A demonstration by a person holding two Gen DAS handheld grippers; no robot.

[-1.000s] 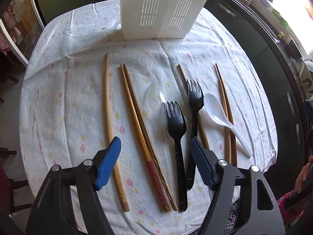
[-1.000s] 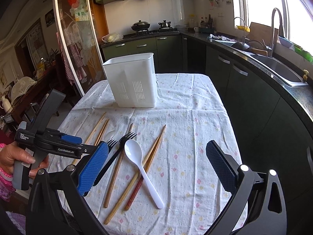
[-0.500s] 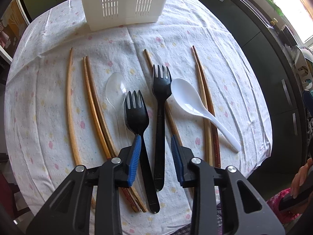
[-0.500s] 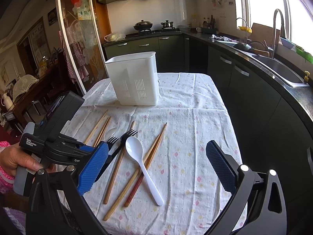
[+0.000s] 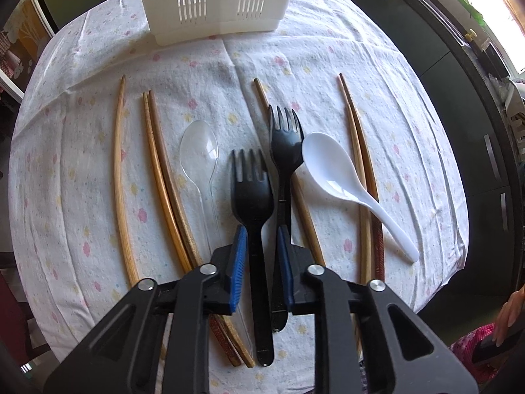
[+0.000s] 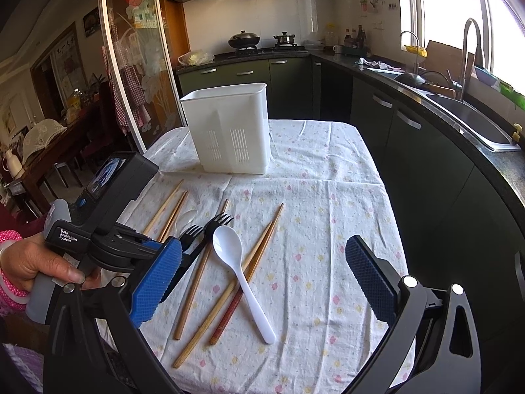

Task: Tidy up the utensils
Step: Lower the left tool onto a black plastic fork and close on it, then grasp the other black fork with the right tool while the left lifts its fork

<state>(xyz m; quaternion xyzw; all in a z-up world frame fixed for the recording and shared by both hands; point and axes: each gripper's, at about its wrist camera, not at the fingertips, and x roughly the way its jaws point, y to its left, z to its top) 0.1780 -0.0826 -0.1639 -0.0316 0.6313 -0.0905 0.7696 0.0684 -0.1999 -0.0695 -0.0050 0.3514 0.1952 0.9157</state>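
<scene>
My right gripper (image 6: 262, 282) hangs with jaws spread wide above bare tabletop (image 6: 341, 216) near its right edge. My left gripper (image 5: 259, 256) has jaws nearly closed around the black fork (image 5: 251, 193) handle, contact unclear.

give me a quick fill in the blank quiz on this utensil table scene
1. The left gripper has its jaws closed around the handle of a black ____.
2. The white spoon lies across a pair of ____.
3. The right gripper hangs above the table with its jaws ____.
4. The white utensil holder stands at the far end of the table, and its colour is ____.

Missing words: fork; chopsticks; open; white
</scene>
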